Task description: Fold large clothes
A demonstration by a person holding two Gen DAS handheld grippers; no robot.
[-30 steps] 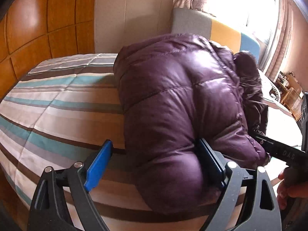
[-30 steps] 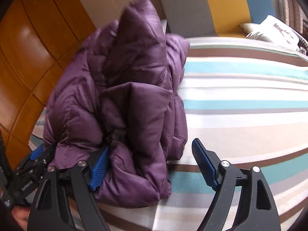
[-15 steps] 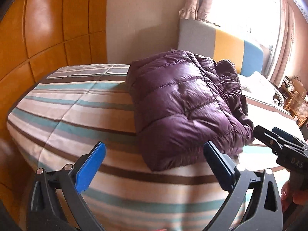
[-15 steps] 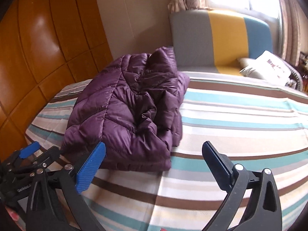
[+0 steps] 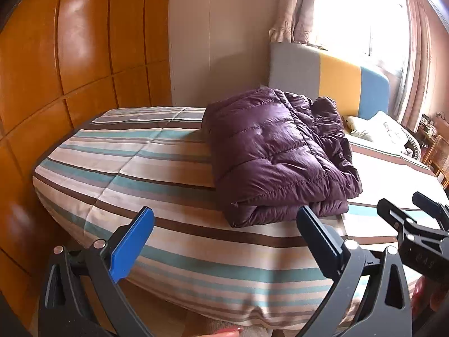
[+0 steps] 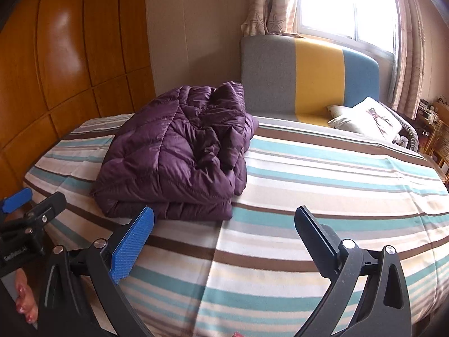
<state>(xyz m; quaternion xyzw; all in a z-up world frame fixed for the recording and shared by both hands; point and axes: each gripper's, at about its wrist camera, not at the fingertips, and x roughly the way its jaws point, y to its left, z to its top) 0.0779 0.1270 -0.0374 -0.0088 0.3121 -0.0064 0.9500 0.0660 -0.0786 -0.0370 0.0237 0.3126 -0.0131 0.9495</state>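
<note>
A purple puffer jacket lies folded in a thick bundle on the striped bed; it also shows in the right wrist view. My left gripper is open and empty, held back from the bed's near edge, short of the jacket. My right gripper is open and empty, also back from the jacket, over the bed's near side. The right gripper shows at the right edge of the left wrist view, and the left gripper at the left edge of the right wrist view.
A wooden wardrobe stands close on the left. A grey, yellow and blue headboard and pillows are at the far end under a bright window. A wicker chair stands at the far right.
Both grippers have let go of the jacket and pulled back from the bed. The jacket has settled from a raised heap into a flat folded bundle.
</note>
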